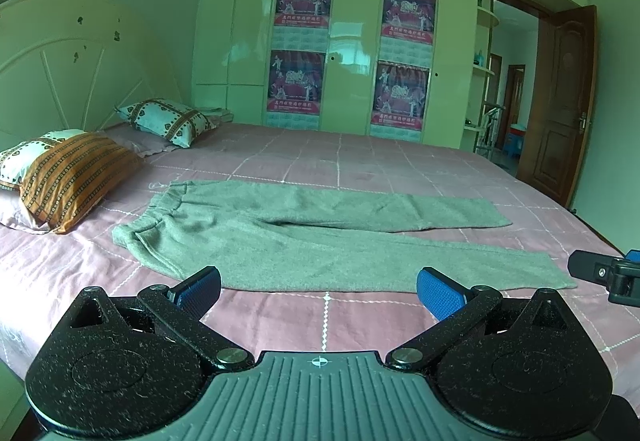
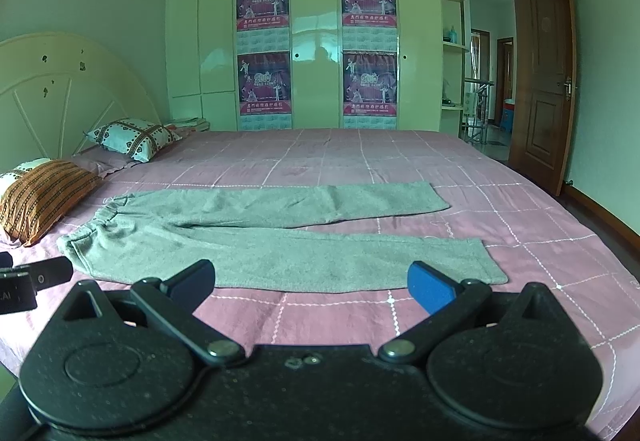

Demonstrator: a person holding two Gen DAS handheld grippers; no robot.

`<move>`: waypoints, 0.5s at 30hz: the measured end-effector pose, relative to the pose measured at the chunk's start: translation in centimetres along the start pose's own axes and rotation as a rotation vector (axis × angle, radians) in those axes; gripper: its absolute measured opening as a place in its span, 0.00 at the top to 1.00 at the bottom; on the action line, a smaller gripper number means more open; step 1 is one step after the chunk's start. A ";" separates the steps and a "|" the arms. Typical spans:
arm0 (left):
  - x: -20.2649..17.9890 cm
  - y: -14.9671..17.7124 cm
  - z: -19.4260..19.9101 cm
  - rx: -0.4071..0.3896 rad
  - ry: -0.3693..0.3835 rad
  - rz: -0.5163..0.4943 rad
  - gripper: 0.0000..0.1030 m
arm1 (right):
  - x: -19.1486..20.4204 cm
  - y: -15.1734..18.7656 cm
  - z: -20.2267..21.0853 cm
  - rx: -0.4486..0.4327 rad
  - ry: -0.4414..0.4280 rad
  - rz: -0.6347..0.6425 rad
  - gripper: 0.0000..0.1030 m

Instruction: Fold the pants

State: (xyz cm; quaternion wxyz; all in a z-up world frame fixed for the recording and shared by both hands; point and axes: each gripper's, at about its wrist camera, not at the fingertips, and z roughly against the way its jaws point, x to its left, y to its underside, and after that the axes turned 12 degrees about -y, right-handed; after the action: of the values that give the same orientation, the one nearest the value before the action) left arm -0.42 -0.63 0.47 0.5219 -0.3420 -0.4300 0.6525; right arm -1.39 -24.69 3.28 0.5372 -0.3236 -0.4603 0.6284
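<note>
Grey pants lie flat on the pink checked bedsheet, waistband to the left near the pillows, two legs spread to the right. They also show in the right wrist view. My left gripper is open and empty, just short of the near leg's edge. My right gripper is open and empty, also just short of the near leg. The right gripper's tip shows at the right edge of the left wrist view; the left gripper's tip shows at the left edge of the right wrist view.
Pillows and a headboard stand at the left. A white wardrobe with posters fills the far wall. An open brown door is at the right, past the bed's right edge.
</note>
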 end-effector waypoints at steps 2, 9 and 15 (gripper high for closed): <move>0.0 0.0 0.1 -0.003 0.006 0.003 0.00 | 0.0 0.0 0.0 -0.002 0.002 -0.001 0.06; 0.0 -0.1 0.2 0.001 0.013 -0.011 0.00 | -0.3 0.0 0.1 -0.001 -0.004 0.000 0.06; -0.1 -0.1 0.3 0.007 0.017 -0.008 0.00 | -0.3 0.1 0.1 0.000 -0.005 0.000 0.06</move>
State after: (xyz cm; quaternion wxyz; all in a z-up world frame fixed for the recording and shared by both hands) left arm -0.62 -0.74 0.71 0.5292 -0.3439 -0.4248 0.6490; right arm -1.49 -24.98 3.17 0.5358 -0.3221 -0.4618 0.6292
